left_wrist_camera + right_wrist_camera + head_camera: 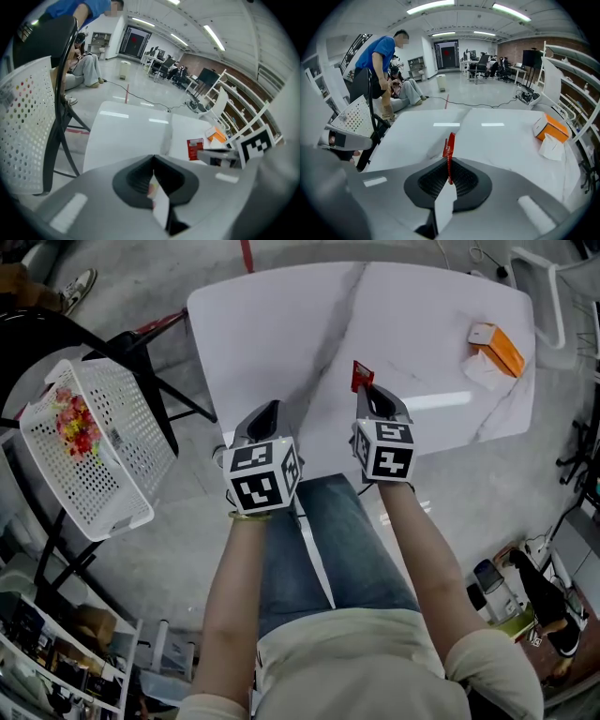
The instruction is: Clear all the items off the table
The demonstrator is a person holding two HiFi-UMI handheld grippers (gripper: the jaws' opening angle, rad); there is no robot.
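A thin red packet point(361, 374) stands edge-up in my right gripper point(373, 395), which is shut on its lower end above the near edge of the white table point(422, 315). The right gripper view shows the red packet point(449, 147) rising from the closed jaws. My left gripper point(267, 412) hovers beside it at the table's near left corner, jaws together; a small coloured speck shows at their seam, too small to identify. An orange box point(497, 348) with a white paper point(486, 376) against it lies at the table's far right.
A white perforated basket point(94, 446) with colourful items inside rests on a black chair point(141, 343) left of the table. A white rack point(548, 287) stands at the far right. A person in blue point(382, 61) stands beyond the chair.
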